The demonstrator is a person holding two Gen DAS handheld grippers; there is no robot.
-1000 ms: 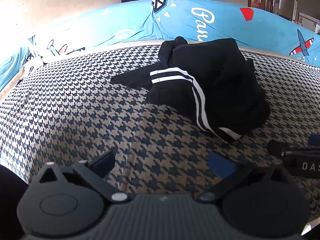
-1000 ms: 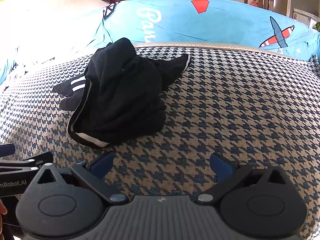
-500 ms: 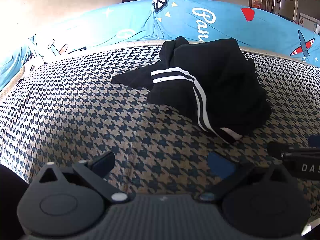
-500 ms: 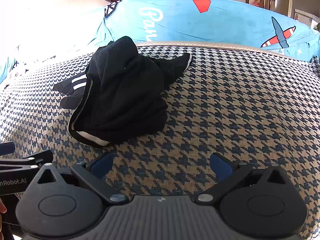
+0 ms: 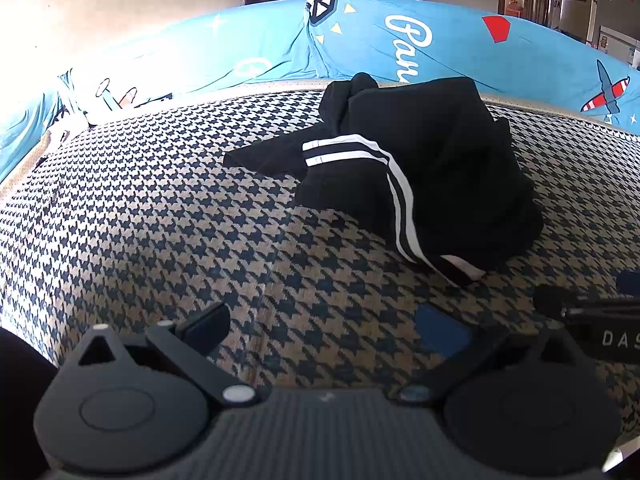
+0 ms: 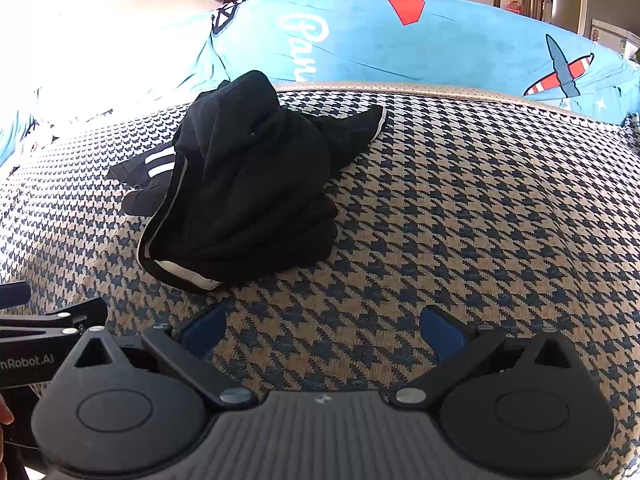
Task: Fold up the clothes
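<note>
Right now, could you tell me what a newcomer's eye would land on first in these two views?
A crumpled black garment with white stripes lies in a heap on the houndstooth-patterned cover, the darkest shape in either view. Behind it runs a bright blue cartoon-print sheet with a red and white aeroplane. In front, the left gripper and right gripper are both open and empty, short of the cloth.
</note>
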